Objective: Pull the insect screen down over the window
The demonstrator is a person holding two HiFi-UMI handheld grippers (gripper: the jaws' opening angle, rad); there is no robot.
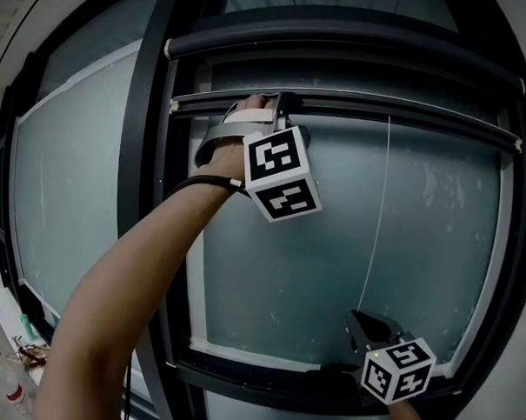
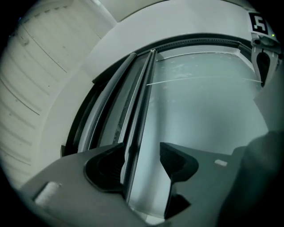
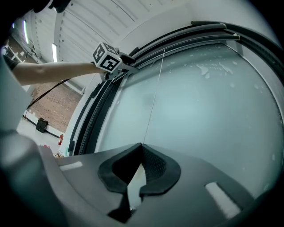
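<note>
The insect screen's grey pull bar (image 1: 398, 112) sits high across the window, just under the dark roller housing (image 1: 343, 49). My left gripper (image 1: 276, 104) is up at the bar's left end. In the left gripper view its jaws (image 2: 140, 162) stand open with the bar (image 2: 135, 133) running between them and a gap on the right pad's side. A thin pull cord (image 1: 378, 217) hangs from the bar down to my right gripper (image 1: 359, 321) near the sill. That gripper (image 3: 141, 148) is shut on the cord (image 3: 153, 102).
Frosted glass (image 1: 317, 263) fills the window behind the cord. A dark vertical frame post (image 1: 146, 123) stands left of the screen track, and the dark sill (image 1: 253, 371) runs below. Small items lie on the floor (image 1: 14, 381) at the far left.
</note>
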